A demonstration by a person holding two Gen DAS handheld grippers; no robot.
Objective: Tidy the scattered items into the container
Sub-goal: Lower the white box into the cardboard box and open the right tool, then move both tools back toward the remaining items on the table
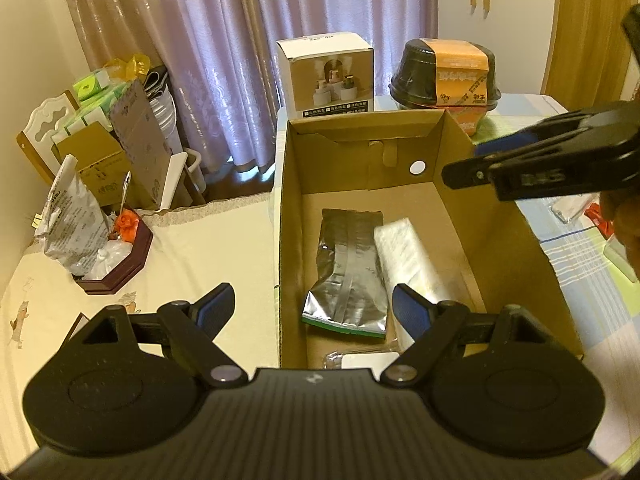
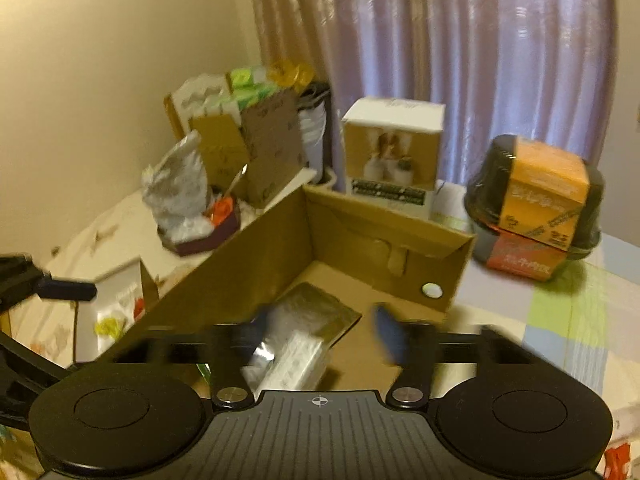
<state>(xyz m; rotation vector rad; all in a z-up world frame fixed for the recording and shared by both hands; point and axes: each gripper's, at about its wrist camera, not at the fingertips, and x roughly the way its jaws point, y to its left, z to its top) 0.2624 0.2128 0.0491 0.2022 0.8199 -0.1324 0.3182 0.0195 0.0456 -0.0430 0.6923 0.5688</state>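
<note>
- Left gripper (image 1: 312,308), at the bottom of the left wrist view, has its jaws spread and empty over the near end of the cardboard box (image 1: 452,168).
- Inside the box, mid-frame, a silver foil pouch (image 1: 348,268) lies beside a clear plastic packet (image 1: 404,256).
- Right gripper (image 2: 320,332), blurred, hangs over the box with jaws spread.
- Beyond the box, at upper centre, stand a white carton (image 1: 326,76) and a black bowl (image 1: 444,76).

Right gripper over the open cardboard box

The right gripper (image 2: 320,334), blurred, hung with its jaws spread above the cardboard box (image 2: 280,236), where a silver foil pouch (image 2: 320,306) and a clear wrapped packet (image 2: 296,364) lay on the floor.
</note>
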